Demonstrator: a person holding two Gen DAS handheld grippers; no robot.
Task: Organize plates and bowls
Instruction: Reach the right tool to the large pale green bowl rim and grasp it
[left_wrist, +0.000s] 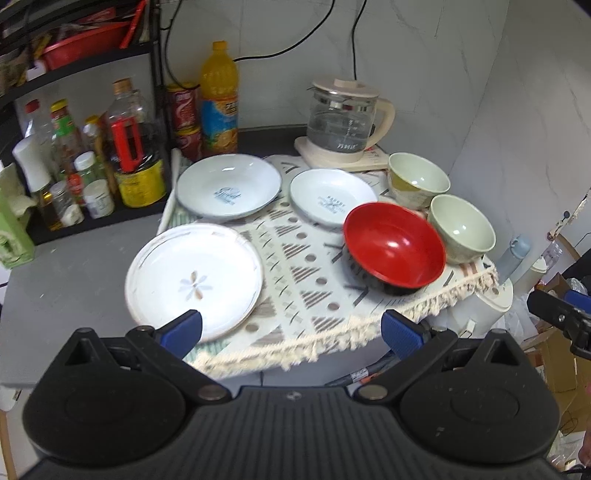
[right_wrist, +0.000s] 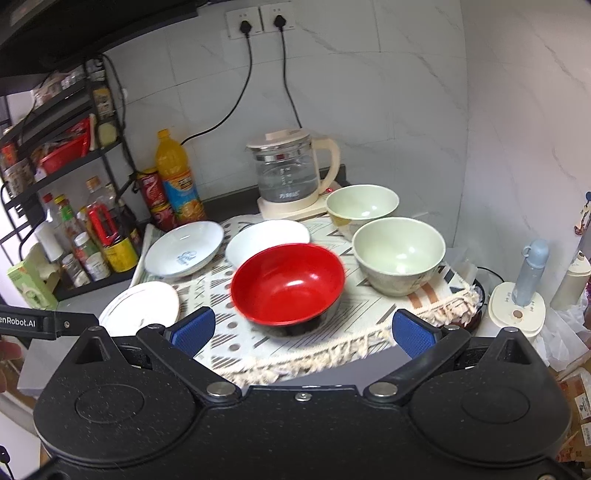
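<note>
On a patterned cloth (left_wrist: 295, 258) lie three white plates: a flower plate (left_wrist: 194, 280) at front left, a blue-logo plate (left_wrist: 229, 190) behind it, and a smaller plate (left_wrist: 332, 197) in the middle. A red bowl (left_wrist: 395, 247) sits at front right, with two pale green bowls (left_wrist: 461, 227) (left_wrist: 417, 179) behind it. My left gripper (left_wrist: 291, 332) is open and empty, its left finger over the flower plate's near rim. My right gripper (right_wrist: 303, 332) is open and empty, just short of the red bowl (right_wrist: 288, 282). The green bowls (right_wrist: 399, 254) (right_wrist: 362, 206) also show in the right wrist view.
A glass kettle (left_wrist: 343, 118) stands on its base at the back. An orange juice bottle (left_wrist: 218, 99), cans and a rack of condiment bottles (left_wrist: 92, 155) line the left. The cloth's fringed edge (left_wrist: 332, 339) overhangs the front. A blue bottle (right_wrist: 530, 271) stands to the right.
</note>
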